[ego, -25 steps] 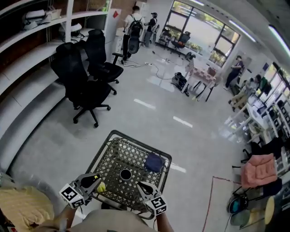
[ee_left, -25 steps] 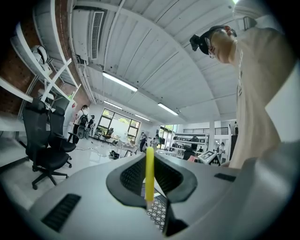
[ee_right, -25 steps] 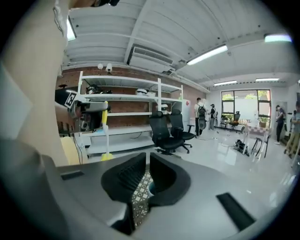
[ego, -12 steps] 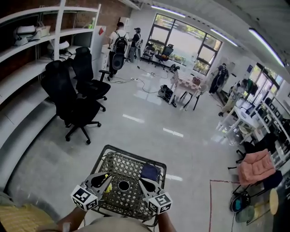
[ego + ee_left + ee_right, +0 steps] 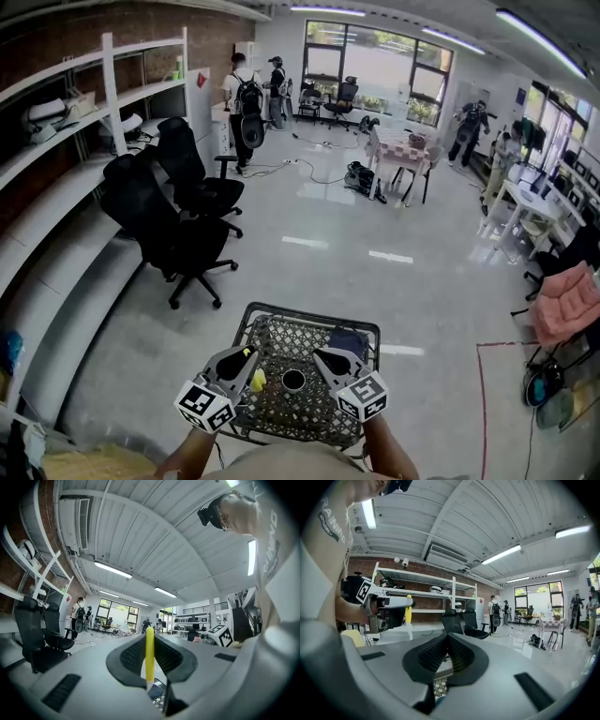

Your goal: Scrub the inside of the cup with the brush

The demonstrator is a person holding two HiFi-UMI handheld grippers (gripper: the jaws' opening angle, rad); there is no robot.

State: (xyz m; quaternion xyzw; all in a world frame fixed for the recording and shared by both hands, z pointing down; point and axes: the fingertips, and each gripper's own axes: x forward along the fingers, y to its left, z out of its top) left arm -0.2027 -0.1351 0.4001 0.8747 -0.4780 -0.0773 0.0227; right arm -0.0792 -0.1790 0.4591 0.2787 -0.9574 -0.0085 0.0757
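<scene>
Brush is pinched crosswise in the left gripper, jaws narrow on its yellow handle, above the near-left part of the mesh table. Its long axis runs near upright: yellow end up, pale end down, seemingly the working end. Just beside it, near the table's middle, the cup stands mouth-up and unheld. The right gripper is closed on nothing. Scrubbing now would likely tip or skid the free cup, and the thin handle could swivel between the pads.
</scene>
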